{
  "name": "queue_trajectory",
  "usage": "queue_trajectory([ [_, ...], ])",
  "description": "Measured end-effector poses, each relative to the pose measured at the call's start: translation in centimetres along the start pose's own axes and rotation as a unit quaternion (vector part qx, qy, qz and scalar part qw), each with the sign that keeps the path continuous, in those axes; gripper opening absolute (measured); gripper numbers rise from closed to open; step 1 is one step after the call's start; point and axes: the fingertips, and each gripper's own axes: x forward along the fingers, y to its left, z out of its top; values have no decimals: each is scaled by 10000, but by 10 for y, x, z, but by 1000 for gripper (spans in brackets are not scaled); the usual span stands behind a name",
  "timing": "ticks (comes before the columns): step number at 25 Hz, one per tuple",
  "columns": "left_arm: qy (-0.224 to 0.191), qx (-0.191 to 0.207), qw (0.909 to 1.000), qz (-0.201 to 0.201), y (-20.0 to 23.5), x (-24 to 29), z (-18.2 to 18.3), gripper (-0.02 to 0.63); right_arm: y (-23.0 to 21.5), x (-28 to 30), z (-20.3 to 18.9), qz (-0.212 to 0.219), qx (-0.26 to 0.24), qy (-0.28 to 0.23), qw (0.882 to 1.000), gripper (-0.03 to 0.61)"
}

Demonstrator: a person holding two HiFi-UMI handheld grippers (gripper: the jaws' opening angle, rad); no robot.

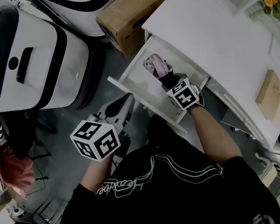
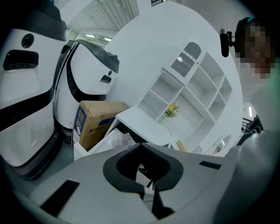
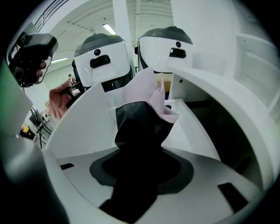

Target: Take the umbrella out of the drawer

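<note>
Head view looks steeply down on the drawer (image 1: 138,78), which both gripper views face low, the right nearest.

Even bright overhead light; fisheye warp, dark vignetted corners in gripper views.

Soft matt cloth umbrella (image 1: 156,66); smooth white drawer (image 1: 137,80) and desk (image 1: 212,40), faint sheen; matt cardboard box (image 1: 133,9) beside the drawer.

Pink and black amid white.
Umbrella (image 3: 144,118) pink, black lower down; drawer (image 1: 135,79) white; box (image 1: 133,12) behind drawer brown; machine (image 1: 29,61) left of drawer white, black-trimmed; left cube (image 1: 95,139) and right cube (image 1: 183,95) black-and-white squares; shirt (image 1: 164,196) black, white-striped; flowers (image 1: 271,1) yellow.
</note>
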Motion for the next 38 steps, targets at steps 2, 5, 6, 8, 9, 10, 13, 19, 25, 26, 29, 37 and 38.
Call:
queue_trajectory([
  [2,-22,104,9999,-71,-13,-10,-2,20,6,-25,6,-70,54,-260,9996,206],
  [5,-58,245,9995,-191,-35,-26,-7,20,18,-65,13,-181,121,-638,9977,206],
  [6,-81,294,9993,-236,-42,-31,-8,20,22,-80,14,-225,135,-739,9969,206],
  [8,-140,392,9986,-328,-57,-42,-11,20,31,-112,15,-319,179,-969,9946,206],
  [9,-178,443,9981,-381,-65,-47,-12,20,35,-128,15,-373,213,-1117,9928,206],
  [10,-227,504,9975,-446,-73,-52,-12,20,39,-145,16,-437,248,-1283,9905,206],
  [13,-367,723,9945,-669,-96,-68,-11,20,52,-191,20,-595,331,-1751,9822,206],
  [19,-495,1045,9892,-898,-134,-109,-18,20,102,-268,22,-506,503,-2508,9654,206],
  [25,-734,1359,9839,-904,-156,-148,-16,20,146,-338,20,-320,591,-3259,9430,206],
  [26,-776,1408,9828,-907,-159,-151,-15,20,149,-346,20,-343,549,-3357,9398,206],
  [29,-839,1505,9805,-942,-170,-158,-17,20,157,-364,16,-372,499,-3589,9313,206],
  [37,-858,1689,9766,-1015,-195,-170,-35,20,180,-391,3,-344,467,-3933,9176,206],
  [38,-845,1701,9764,-1025,-197,-171,-38,20,183,-393,1,-335,477,-3976,9157,206],
])
